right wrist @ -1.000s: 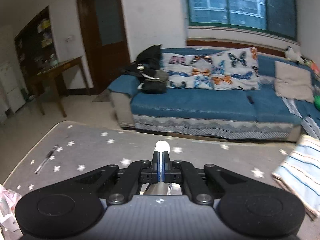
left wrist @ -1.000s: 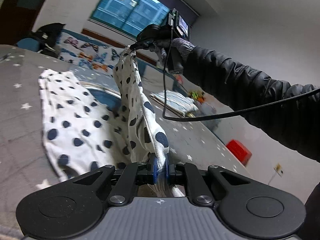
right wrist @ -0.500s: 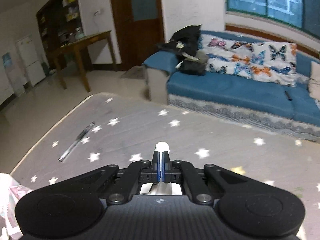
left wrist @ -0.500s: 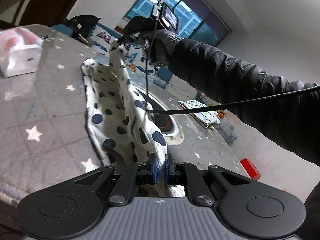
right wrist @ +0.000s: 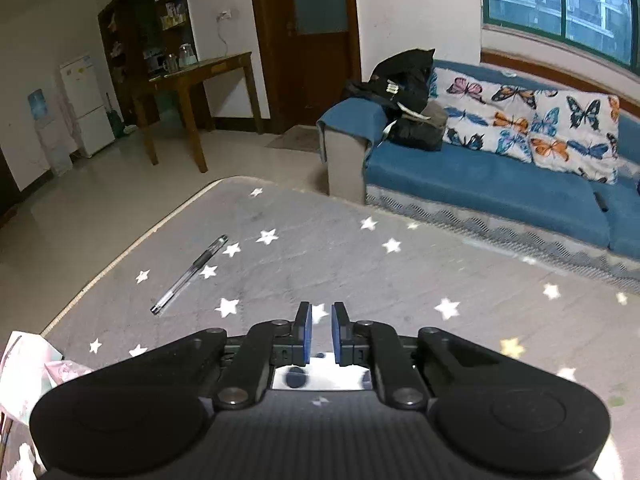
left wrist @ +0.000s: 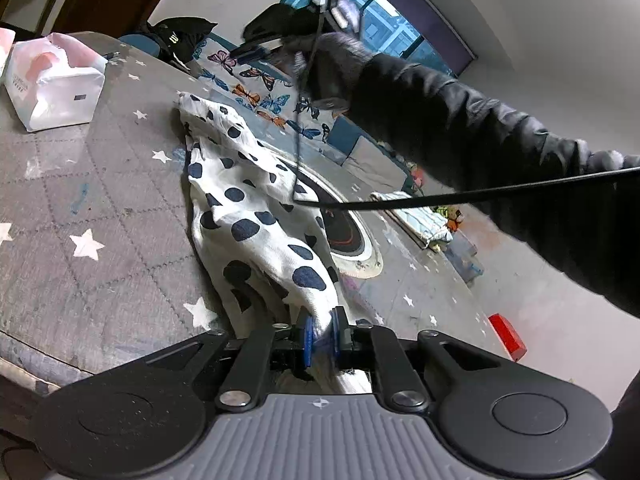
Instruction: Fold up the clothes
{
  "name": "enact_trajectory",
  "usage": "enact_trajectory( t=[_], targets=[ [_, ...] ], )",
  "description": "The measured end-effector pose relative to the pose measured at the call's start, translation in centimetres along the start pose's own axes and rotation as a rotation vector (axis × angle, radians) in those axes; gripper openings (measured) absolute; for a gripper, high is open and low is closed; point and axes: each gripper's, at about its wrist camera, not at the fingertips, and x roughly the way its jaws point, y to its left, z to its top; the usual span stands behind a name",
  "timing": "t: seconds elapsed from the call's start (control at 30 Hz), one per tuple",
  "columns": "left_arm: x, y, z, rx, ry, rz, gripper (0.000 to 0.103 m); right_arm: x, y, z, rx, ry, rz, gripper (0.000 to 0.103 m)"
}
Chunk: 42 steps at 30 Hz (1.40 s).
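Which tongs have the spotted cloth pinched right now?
The left tongs: their blue pads clamp a fold of the spotted cloth. The right tongs are opening, with the pads apart and no cloth gripped between them.

A white cotton garment with dark navy polka dots (left wrist: 256, 216) lies crumpled in a long, folded-over strip on the grey star-patterned quilted worktop (left wrist: 100, 208). Its near end rises off the surface; its far end rests flat by the edge.
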Motion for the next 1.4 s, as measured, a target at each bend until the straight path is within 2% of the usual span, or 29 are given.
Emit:
enact_trajectory(
  t=[0.07,0.13,0.27,0.3,0.33,0.4,0.47,0.5,0.73,0.8,0.9,1.1,1.2,1.4],
  targets=[
    [0.0,-0.2,-0.1,0.009,0.008,0.000,0.012,-1.5,-0.9,0.4,-0.010,-0.012,-0.014,0.014],
    [0.2,-0.2,-0.1,0.020,0.012,0.006,0.013,-3.2,-1.9,0.4,-0.028,-0.025,-0.037,0.025],
    [0.1,-0.4,-0.3,0.028,0.007,0.030,0.014,-6.8,-3.7,-0.3,-0.102,-0.035,-0.082,0.027],
    [0.1,-0.4,-0.3,0.026,0.005,0.033,0.016,-7.7,-4.1,-0.7,-0.117,-0.036,-0.085,0.031],
    [0.1,-0.5,-0.4,0.024,0.003,0.037,0.017,-8.6,-4.5,-1.1,-0.129,-0.037,-0.086,0.036],
    [0.1,-0.7,-0.4,0.017,0.005,0.040,0.027,-10.5,-5.3,-2.2,-0.154,-0.038,-0.086,0.039],
    [0.3,-1.0,-0.4,0.010,0.016,0.041,0.029,-12.1,-6.0,-3.4,-0.177,-0.035,-0.083,0.041],
    [0.4,-1.1,-0.5,0.007,0.022,0.041,0.030,-12.9,-6.4,-4.1,-0.190,-0.028,-0.084,0.045],
    [0.5,-2.1,0.2,-0.024,0.012,0.006,0.028,-17.4,-8.1,-10.2,-0.287,0.030,-0.077,0.051],
    [0.9,-2.1,0.5,-0.046,0.023,0.011,0.026,-18.3,-8.5,-11.9,-0.283,0.043,-0.058,0.052],
    [1.6,-2.0,1.4,-0.095,0.039,0.005,0.017,-19.1,-8.6,-14.4,-0.290,0.067,-0.029,0.052],
    [2.3,-3.5,4.1,-0.073,0.010,-0.051,0.016,-20.9,-6.8,-19.5,-0.357,0.111,0.048,0.054],
    [2.6,-3.9,4.3,-0.073,0.015,-0.059,0.017,-22.0,-5.5,-21.6,-0.390,0.118,0.090,0.056],
    [2.4,-2.5,2.1,-0.081,0.063,0.049,0.019,-24.2,-2.5,-24.3,-0.470,0.101,0.180,0.058]
  ],
)
